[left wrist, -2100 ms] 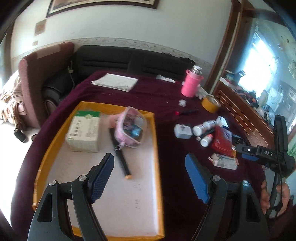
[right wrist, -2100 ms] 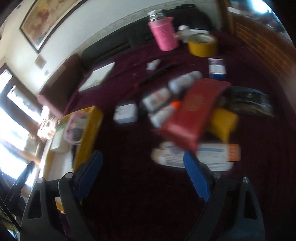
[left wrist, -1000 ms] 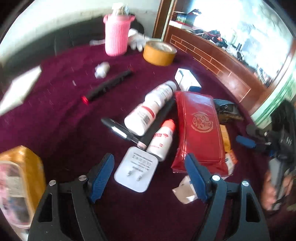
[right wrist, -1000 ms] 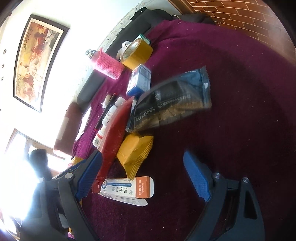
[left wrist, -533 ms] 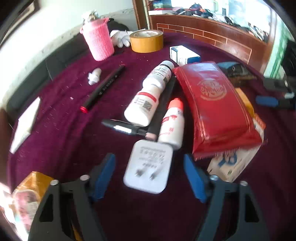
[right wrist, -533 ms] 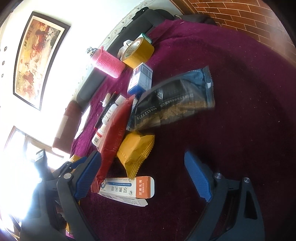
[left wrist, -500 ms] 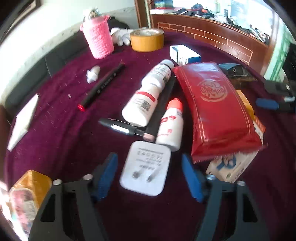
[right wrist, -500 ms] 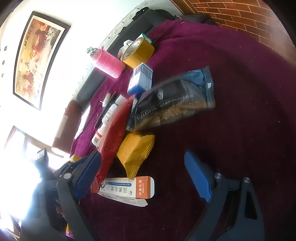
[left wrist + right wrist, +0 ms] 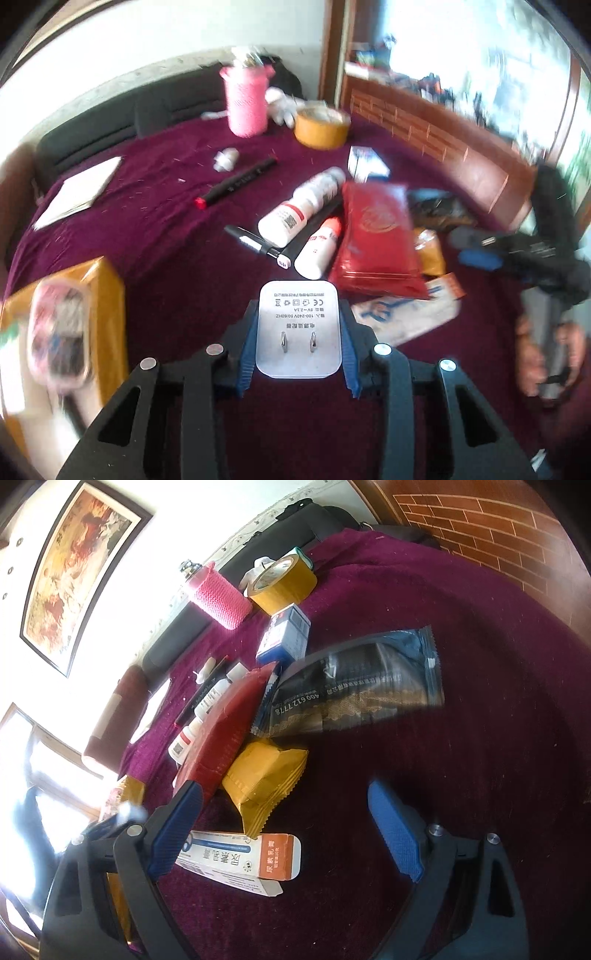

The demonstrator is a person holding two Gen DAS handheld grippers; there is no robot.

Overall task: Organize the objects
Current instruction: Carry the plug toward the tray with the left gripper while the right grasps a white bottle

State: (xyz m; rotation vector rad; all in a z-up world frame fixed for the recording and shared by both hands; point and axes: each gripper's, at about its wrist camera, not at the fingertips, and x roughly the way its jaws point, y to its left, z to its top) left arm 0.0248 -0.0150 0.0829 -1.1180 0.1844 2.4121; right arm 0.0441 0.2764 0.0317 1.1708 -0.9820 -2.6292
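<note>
While the yellow tray (image 9: 107, 295) with its pink pouch (image 9: 59, 328) waits blurred at the left edge of the left wrist view, the left gripper (image 9: 298, 332) holds the white charger plug (image 9: 298, 328) between its blue pads, the jaws closing on the plug's two side faces and its metal prongs facing the camera. The plug appears lifted clear of the maroon tablecloth (image 9: 155, 229). Behind it lie a white bottle (image 9: 299, 208), a smaller dropper bottle (image 9: 319, 247) and a red packet (image 9: 376, 240), packed close together. To the right, the right gripper (image 9: 284, 834) hovers with its jaws spread wide and nothing between them, above an orange-and-white medicine box (image 9: 240, 860) and a yellow sachet (image 9: 266, 779); a dark foil packet (image 9: 354, 686) lies beyond. The risk is judged to sit with the plug: its smooth plastic sides offer the pads little purchase, so a quick swing toward the tray could let it twist or slip out before the grip is firm. A low carry could also clip the tray's raised rim or knock the pouch inside it.
</note>
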